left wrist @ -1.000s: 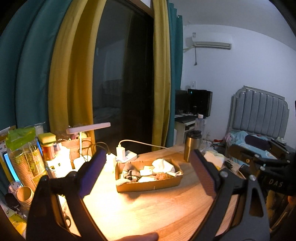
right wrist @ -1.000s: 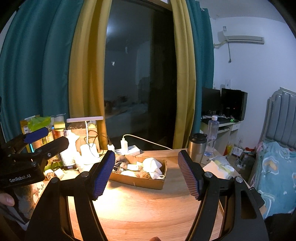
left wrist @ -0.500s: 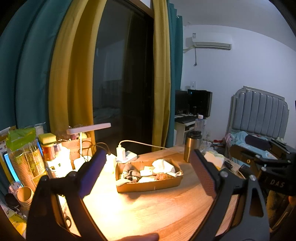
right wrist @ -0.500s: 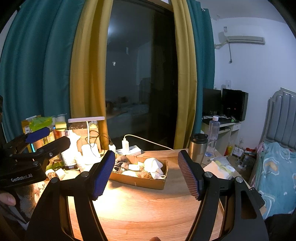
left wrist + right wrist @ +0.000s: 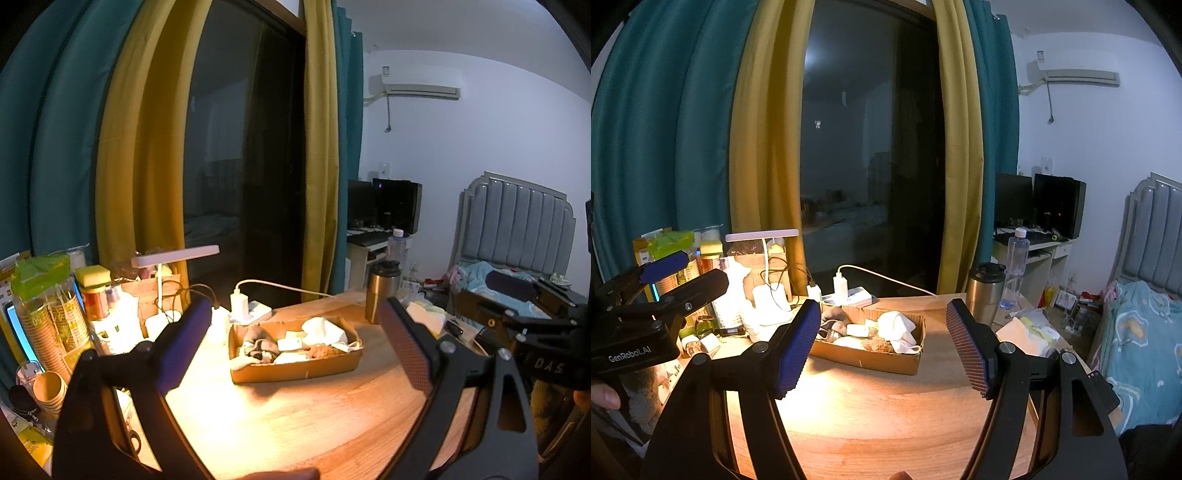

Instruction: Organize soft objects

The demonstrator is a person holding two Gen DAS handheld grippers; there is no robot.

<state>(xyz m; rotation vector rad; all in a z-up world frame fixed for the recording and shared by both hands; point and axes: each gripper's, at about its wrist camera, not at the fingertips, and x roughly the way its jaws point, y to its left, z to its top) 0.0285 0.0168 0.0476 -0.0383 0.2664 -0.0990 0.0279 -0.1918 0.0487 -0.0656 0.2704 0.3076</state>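
Comparing this moment with the views from a second ago, almost nothing is found changed: both claws are held at the same height above the round wooden bench (image 5: 886, 417), and only a slight drift of the framing is seen. The left claw (image 5: 295, 347) is spread wide and empty, and the right claw (image 5: 882, 345) is likewise released, with nothing between its pads. The soft objects (image 5: 295, 341), a grey sock-like bundle, white crumpled cloths and a brown fuzzy piece, are seen lying together inside the shallow brown cardboard tray (image 5: 295, 369) near the far side of the bench. Such a scene is judged to fit equally a sorting about to be carried on and one already finished, since the pieces lie in the tray either way. Around the tray, a white bar-shaped desk lamp (image 5: 173, 256), a white charger and power strip (image 5: 849, 291) with its cable, and a steel travel mug (image 5: 984, 291) are set close by; the cable and the mug are judged the likeliest to be knocked on any reach to the tray's far edge.
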